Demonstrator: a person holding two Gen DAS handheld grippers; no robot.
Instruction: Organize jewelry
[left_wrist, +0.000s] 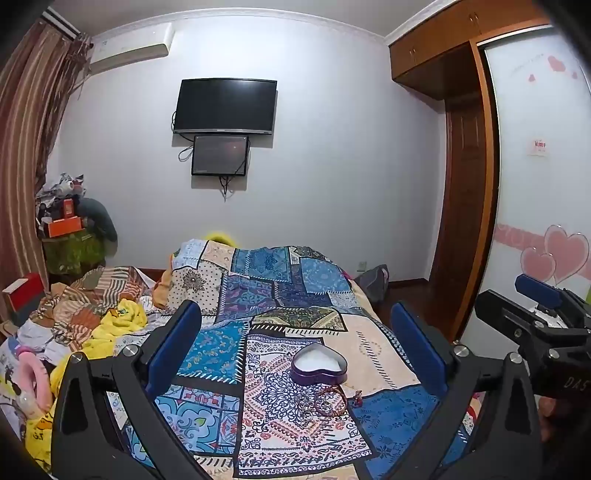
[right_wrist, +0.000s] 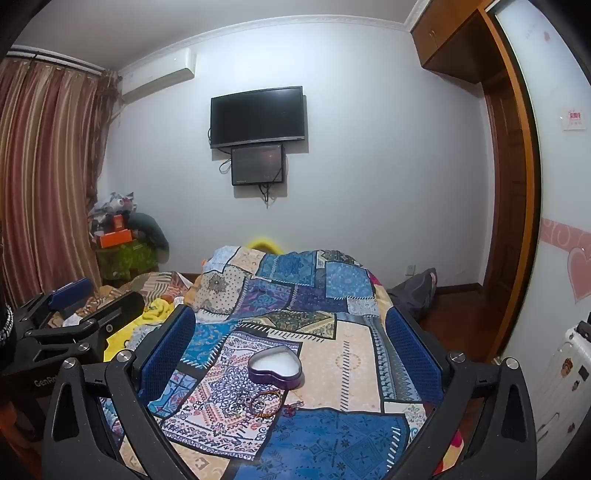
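A purple heart-shaped tin (left_wrist: 320, 365) with a white lining lies open on the patchwork bedspread (left_wrist: 258, 295); it also shows in the right wrist view (right_wrist: 275, 367). Just in front of it lie bead bracelets (left_wrist: 328, 402) (right_wrist: 263, 403) and a small red trinket (left_wrist: 357, 398) (right_wrist: 291, 409). My left gripper (left_wrist: 295, 343) is open and empty, held above the bed with the tin between its blue pads. My right gripper (right_wrist: 291, 343) is open and empty too, framing the same tin. Each gripper shows at the edge of the other's view.
Crumpled clothes and a yellow cloth (left_wrist: 118, 325) lie on the bed's left side. A wall TV (left_wrist: 225, 105) hangs ahead. A wooden wardrobe (left_wrist: 469, 184) stands on the right, curtains (right_wrist: 44, 177) on the left, a white suitcase (right_wrist: 561, 391) at the right.
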